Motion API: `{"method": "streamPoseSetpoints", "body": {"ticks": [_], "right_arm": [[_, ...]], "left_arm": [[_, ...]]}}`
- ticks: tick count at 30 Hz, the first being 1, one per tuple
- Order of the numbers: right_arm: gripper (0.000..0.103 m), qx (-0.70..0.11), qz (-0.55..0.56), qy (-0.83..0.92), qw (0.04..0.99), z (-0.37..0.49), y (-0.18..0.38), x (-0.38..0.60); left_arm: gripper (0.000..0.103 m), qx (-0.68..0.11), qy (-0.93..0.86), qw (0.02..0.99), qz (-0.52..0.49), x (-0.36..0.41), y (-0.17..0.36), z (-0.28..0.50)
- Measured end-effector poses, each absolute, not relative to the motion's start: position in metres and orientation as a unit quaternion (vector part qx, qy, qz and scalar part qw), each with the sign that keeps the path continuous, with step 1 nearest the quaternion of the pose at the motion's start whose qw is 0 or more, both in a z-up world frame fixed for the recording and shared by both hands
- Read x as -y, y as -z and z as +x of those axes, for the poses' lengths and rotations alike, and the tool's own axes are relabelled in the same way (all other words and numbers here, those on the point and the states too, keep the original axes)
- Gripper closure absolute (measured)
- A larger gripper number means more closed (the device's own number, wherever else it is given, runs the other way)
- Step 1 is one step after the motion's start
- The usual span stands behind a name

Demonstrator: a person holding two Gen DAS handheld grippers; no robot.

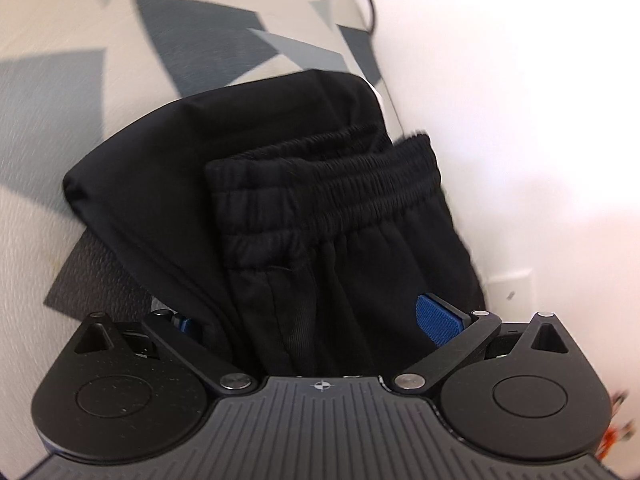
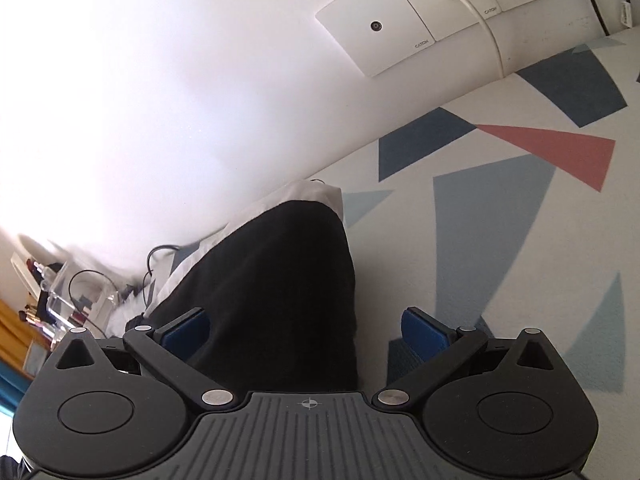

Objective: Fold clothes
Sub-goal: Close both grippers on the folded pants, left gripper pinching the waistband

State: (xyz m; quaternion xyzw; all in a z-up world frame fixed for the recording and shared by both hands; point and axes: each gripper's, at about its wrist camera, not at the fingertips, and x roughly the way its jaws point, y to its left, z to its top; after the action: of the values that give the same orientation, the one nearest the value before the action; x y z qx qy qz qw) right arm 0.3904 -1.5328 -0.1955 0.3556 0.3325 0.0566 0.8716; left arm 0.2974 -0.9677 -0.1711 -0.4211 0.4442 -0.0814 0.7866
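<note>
One black garment (image 1: 256, 184), folded with its elastic waistband uppermost, fills the centre of the left view on the patterned cloth (image 1: 60, 92); the left gripper (image 1: 312, 320) stands spread around it; the right gripper (image 2: 306, 330) is spread too, black fabric between its two blue pads (image 2: 424, 332); three wall plates (image 2: 376, 44) sit upper right.

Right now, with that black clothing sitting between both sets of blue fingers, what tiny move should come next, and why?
Probably close the left gripper on the black shorts. Its jaws stand wide with the folded fabric, elastic waistband up, filling the gap, so nothing is pinched yet. The right gripper is also open around dark cloth on the patterned surface.
</note>
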Motion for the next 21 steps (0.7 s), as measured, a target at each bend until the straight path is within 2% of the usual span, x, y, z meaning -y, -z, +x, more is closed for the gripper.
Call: {"method": "streamPoseSetpoints", "body": {"ticks": [11,14,17,21], "right_arm": [[0.001,-0.357,0.355,-0.061,0.862,0.376,0.208,1.518],[0.001,-0.358,0.363,-0.057,0.858,0.374,0.209,1.517],[0.001,-0.359,0.366,-0.053,0.857,0.373,0.208,1.514],[0.001,-0.36,0.36,-0.047,0.859,0.37,0.204,1.504]], "left_arm": [[0.001,-0.455,0.131,0.869,-0.14,0.968,0.121,0.279],[0.001,-0.422,0.155,0.89,-0.077,0.96,0.101,0.293],[0.001,-0.427,0.171,0.886,-0.055,0.956,0.102,0.335],[0.001,-0.461,0.202,0.861,-0.074,0.947,0.127,0.4]]}}
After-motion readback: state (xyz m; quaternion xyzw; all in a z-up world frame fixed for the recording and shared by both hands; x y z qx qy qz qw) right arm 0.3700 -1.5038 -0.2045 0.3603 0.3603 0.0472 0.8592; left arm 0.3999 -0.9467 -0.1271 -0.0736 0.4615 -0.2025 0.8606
